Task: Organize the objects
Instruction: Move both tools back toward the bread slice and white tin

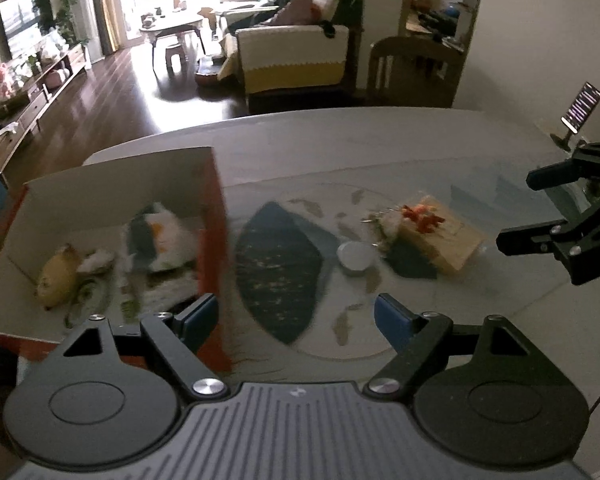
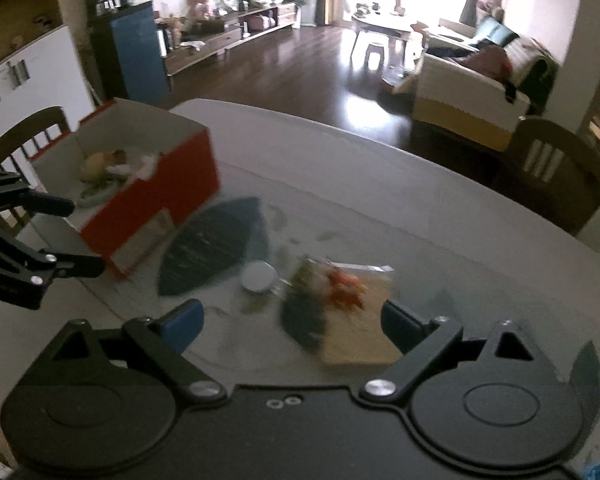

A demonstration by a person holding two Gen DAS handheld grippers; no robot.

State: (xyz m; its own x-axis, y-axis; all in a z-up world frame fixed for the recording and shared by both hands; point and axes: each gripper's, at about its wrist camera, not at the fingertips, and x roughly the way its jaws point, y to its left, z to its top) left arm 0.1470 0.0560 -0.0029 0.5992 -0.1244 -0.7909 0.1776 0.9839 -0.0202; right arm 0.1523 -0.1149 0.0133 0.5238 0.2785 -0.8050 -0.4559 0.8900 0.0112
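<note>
Both tongs, left [image 1: 296,316] and right [image 2: 292,320], are held open and empty above the bench [image 1: 380,144]. A yellow fruit [image 1: 58,276] is seen inside the red box [image 2: 152,196]; a white lid [image 2: 258,276] lies beside a wooden board [image 2: 360,344].

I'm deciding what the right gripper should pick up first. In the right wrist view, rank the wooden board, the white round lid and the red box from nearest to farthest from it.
1. Wooden board: nearest the right gripper, just ahead, by its right finger.
2. White round lid: farther ahead, slightly left of centre.
3. Red box: farthest, off to the left on the table.
</note>
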